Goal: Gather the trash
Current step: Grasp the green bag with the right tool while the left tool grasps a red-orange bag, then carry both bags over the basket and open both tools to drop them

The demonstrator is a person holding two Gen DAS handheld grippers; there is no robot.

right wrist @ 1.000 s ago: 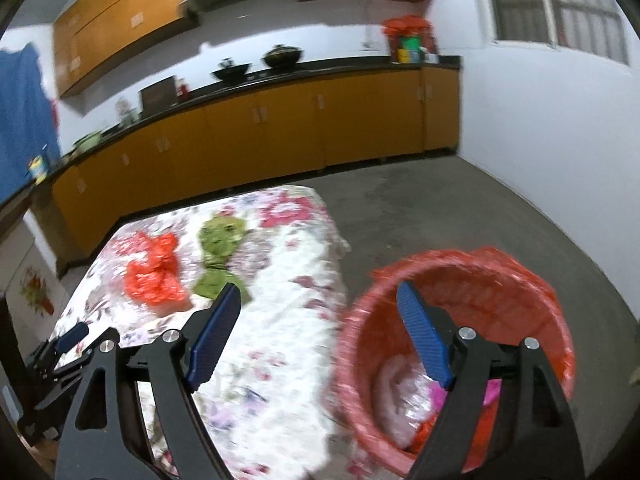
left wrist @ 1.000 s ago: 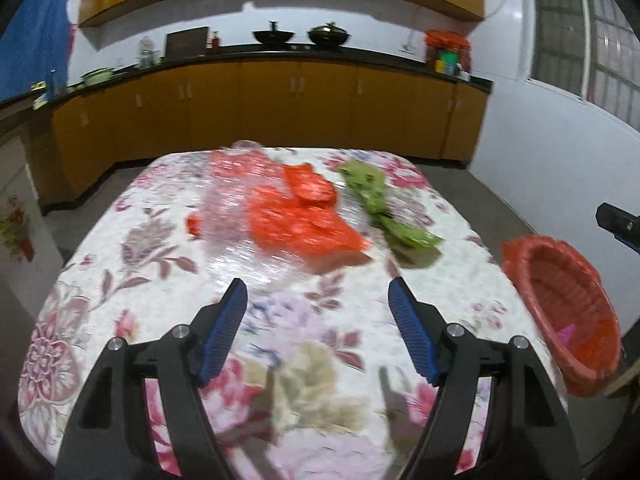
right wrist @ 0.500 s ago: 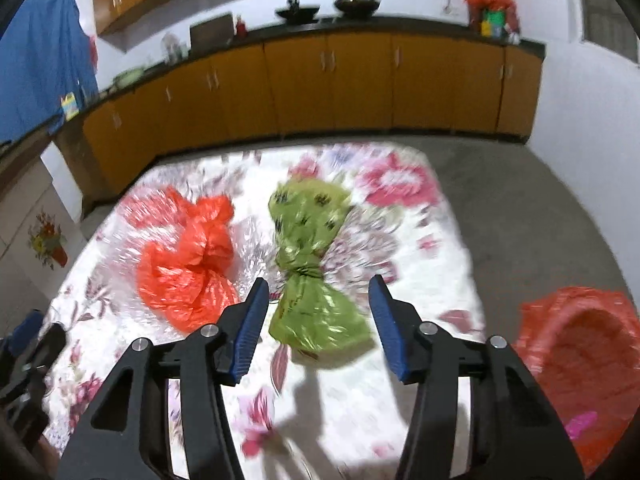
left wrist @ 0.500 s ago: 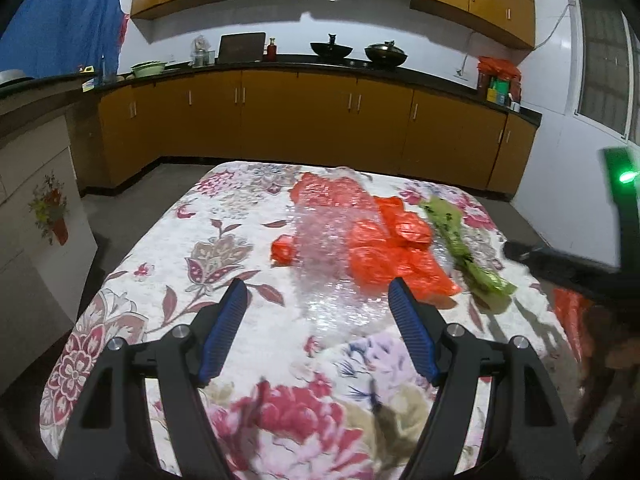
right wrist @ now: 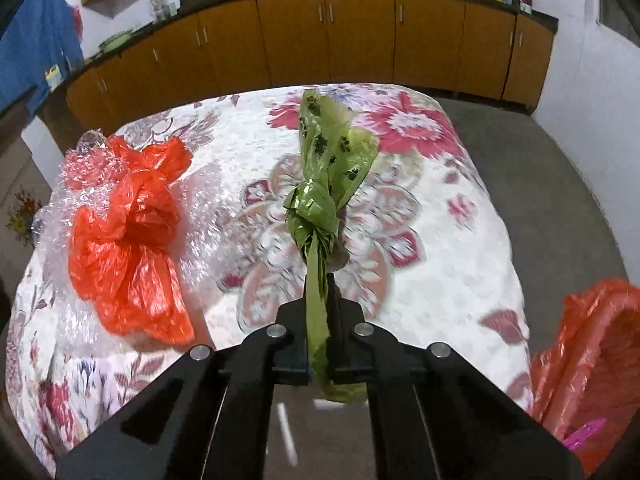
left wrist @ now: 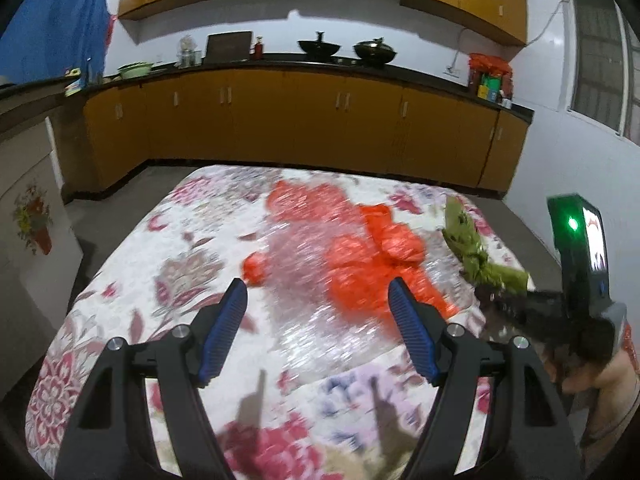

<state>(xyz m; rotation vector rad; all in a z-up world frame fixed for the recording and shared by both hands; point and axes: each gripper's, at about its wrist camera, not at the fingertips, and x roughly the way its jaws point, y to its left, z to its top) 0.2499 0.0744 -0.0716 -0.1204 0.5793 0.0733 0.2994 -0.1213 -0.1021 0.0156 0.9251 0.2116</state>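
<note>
My right gripper [right wrist: 319, 312] is shut on the tail of a knotted green plastic bag [right wrist: 326, 168] that stretches away over the floral table [right wrist: 440, 216]. The same green bag [left wrist: 476, 256] shows in the left wrist view at the table's right edge, with the right gripper's body [left wrist: 576, 280] beside it. A crumpled orange plastic bag [right wrist: 128, 240] lies on a sheet of clear bubble wrap [right wrist: 200, 216] to the left. My left gripper [left wrist: 316, 304] is open and empty, above the near part of the bubble wrap [left wrist: 304, 280] and orange bag [left wrist: 372, 264].
A red bin lined with an orange bag [right wrist: 592, 368] stands on the floor off the table's right side, with trash inside. Kitchen cabinets [left wrist: 304, 120] run along the far wall. Grey floor [right wrist: 560, 184] lies right of the table.
My right gripper swung from the bin to the table and closed on the green bag's tail. My left gripper moved closer to the bubble wrap and orange bag, still open.
</note>
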